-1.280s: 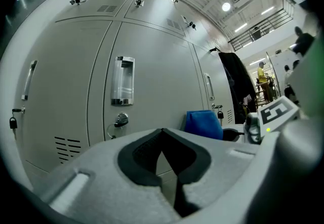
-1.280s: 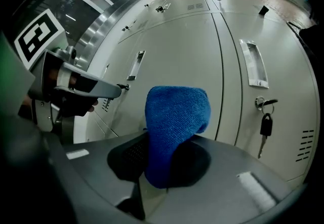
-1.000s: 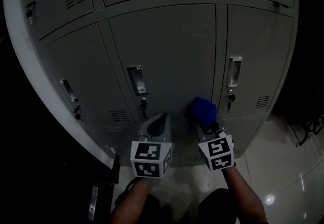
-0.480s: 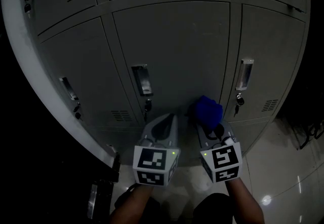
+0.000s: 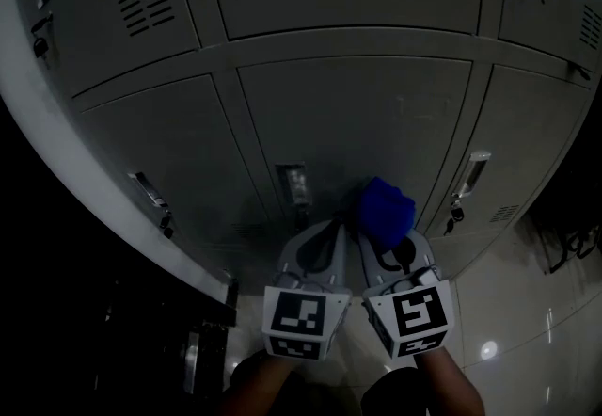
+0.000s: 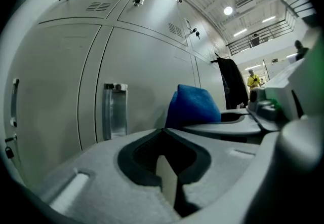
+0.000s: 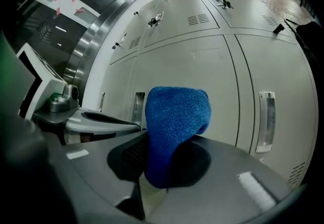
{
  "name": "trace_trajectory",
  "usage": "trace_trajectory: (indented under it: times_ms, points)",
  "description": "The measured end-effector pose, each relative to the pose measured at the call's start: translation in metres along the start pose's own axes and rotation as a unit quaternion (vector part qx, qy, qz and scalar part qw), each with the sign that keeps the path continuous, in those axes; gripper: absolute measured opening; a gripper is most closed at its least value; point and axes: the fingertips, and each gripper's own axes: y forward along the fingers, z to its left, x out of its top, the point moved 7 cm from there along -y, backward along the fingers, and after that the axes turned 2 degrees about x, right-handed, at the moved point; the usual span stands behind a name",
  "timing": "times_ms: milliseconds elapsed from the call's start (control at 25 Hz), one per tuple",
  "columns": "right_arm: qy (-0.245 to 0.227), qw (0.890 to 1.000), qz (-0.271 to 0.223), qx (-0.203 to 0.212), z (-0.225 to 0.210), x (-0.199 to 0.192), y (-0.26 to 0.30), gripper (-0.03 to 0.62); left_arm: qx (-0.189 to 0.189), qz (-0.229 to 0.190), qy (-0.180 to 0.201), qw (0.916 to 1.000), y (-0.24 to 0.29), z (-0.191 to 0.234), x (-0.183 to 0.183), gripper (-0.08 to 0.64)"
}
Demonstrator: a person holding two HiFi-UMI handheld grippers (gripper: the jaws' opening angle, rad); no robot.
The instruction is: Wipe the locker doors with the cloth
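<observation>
Grey metal locker doors (image 5: 357,122) fill the head view. My right gripper (image 5: 390,240) is shut on a bunched blue cloth (image 5: 384,212), which it holds up before the lower part of the middle door, near the seam with the right door. Whether the cloth touches the door I cannot tell. In the right gripper view the cloth (image 7: 174,126) sticks up out of the jaws. My left gripper (image 5: 315,254) is right beside it on the left, shut and holding nothing. From the left gripper view the cloth (image 6: 195,106) shows just past the shut jaws (image 6: 164,134).
The middle door has a recessed handle (image 5: 293,184) just above the grippers; the right door has a handle (image 5: 472,174) with keys (image 5: 456,214) hanging under it. Glossy tiled floor (image 5: 527,329) lies at lower right. A dark coat (image 6: 230,83) hangs at the lockers' far end.
Both grippers have drawn closer together and shifted right along the lockers. The view has tilted up, showing more of the upper doors. The cloth stays in the right gripper.
</observation>
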Motion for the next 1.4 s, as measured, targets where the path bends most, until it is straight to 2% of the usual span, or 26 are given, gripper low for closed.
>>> trace_trajectory:
  times_ms: [280,440,520,560,600,720,760,800,880,1080,1400]
  points:
    - [0.009,1.000,-0.008,0.003,0.010,0.099,-0.005,0.071,0.012,-0.001,-0.002,0.9999,-0.022,0.007,0.095,0.005]
    - [0.009,1.000,0.001,0.011,0.014,0.172,-0.016,0.071,0.019,0.007,-0.004,0.9998,-0.041,0.009,0.164,0.004]
    - [0.009,1.000,0.006,0.014,0.017,0.190,-0.025,0.071,0.021,0.011,-0.008,0.9997,-0.051,0.006,0.180,0.005]
    - [0.010,1.000,0.006,0.013,0.020,0.174,-0.029,0.071,0.023,0.013,-0.009,0.9996,-0.054,0.002,0.164,0.005]
    - [0.012,1.000,0.004,0.012,0.025,0.134,-0.032,0.071,0.024,0.015,-0.009,0.9996,-0.055,-0.003,0.124,0.005]
    - [0.015,1.000,0.007,0.013,0.051,-0.069,-0.037,0.071,0.031,0.017,-0.012,0.9993,-0.051,-0.023,-0.078,0.005]
    - [0.016,1.000,0.010,0.014,0.058,-0.122,-0.040,0.071,0.034,0.016,-0.015,0.9992,-0.051,-0.029,-0.131,0.005]
    - [0.017,1.000,0.013,0.015,0.063,-0.154,-0.043,0.071,0.036,0.015,-0.017,0.9991,-0.053,-0.034,-0.162,0.003]
    - [0.016,1.000,0.018,0.017,0.067,-0.164,-0.053,0.071,0.038,0.014,-0.022,0.9989,-0.060,-0.043,-0.170,0.005]
    - [0.010,0.999,0.024,0.019,0.068,-0.112,-0.082,0.071,0.042,0.017,-0.028,0.9986,-0.087,-0.059,-0.122,0.005]
    - [0.009,0.999,0.035,0.034,0.070,-0.088,-0.131,0.066,0.058,0.009,-0.020,0.9981,-0.122,-0.094,-0.093,0.004]
